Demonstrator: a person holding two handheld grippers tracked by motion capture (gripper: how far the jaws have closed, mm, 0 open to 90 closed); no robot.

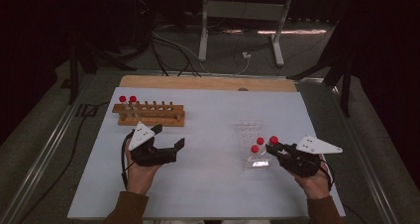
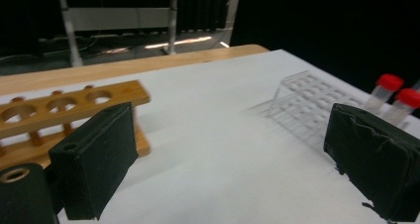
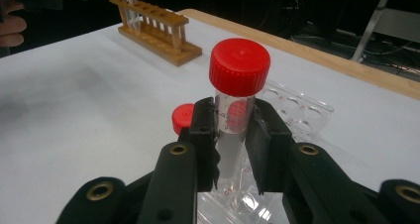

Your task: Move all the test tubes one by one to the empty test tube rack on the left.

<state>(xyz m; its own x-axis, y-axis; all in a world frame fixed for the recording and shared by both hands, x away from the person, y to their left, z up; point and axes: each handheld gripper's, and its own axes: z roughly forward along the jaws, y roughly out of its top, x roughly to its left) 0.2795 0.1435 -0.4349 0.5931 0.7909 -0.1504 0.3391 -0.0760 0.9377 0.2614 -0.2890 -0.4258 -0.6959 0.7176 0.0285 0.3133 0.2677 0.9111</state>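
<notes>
Right claw (image 3: 232,135): clamping a red-capped tube (image 3: 236,100) upright between its pads, cap standing above the jaws; in the high view it is sitting just right of the clear rack (image 1: 252,140).

Clear rack: lying on the right half of the white desk (image 1: 208,184), carrying two more red-capped tubes (image 1: 257,144) at its near end.

Left claw (image 1: 171,137): hovering with jaws spread wide, gripping nothing, just in front of the wooden rack (image 1: 148,114).

Wooden rack: standing on the left half of the desk, holding two red-capped tubes (image 1: 127,100) at its left end.
</notes>
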